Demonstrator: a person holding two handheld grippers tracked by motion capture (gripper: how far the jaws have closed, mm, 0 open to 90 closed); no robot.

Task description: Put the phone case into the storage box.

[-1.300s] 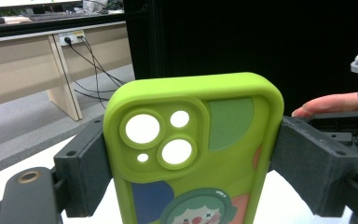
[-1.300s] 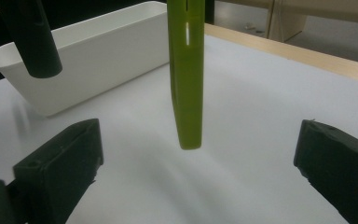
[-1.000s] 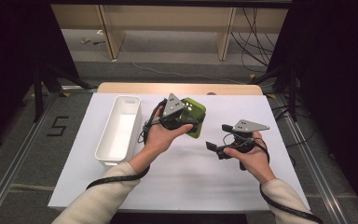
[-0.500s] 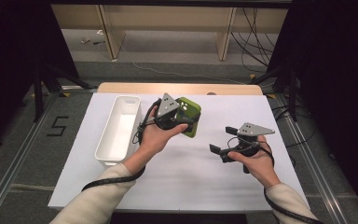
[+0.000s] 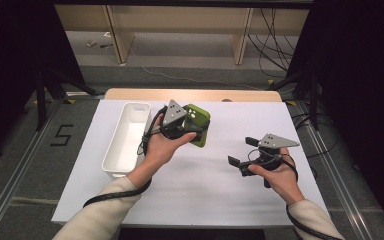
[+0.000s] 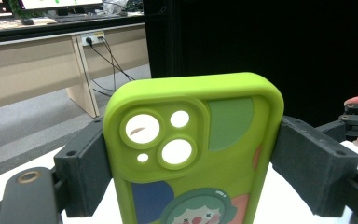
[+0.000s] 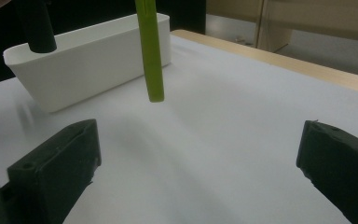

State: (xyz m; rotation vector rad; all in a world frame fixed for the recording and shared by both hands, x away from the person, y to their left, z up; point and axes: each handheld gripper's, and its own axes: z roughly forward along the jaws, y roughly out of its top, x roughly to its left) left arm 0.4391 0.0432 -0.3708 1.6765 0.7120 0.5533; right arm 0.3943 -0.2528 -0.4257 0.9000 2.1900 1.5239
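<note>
High view shows the left gripper [image 5: 192, 131] holding the green phone case [image 5: 198, 123] by its long edges, lifted off the counter [image 5: 220, 200] just right of the white bin [image 5: 127, 137], which looks empty. The case hangs upright, its long axis vertical. The right gripper [image 5: 242, 152] waits well apart to the right, fingers [image 7: 56, 163] spread wide around nothing.

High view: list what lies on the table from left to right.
White bin → left gripper, shut on the green phone case and held above the table → right gripper, jaws open with nothing between them.
</note>
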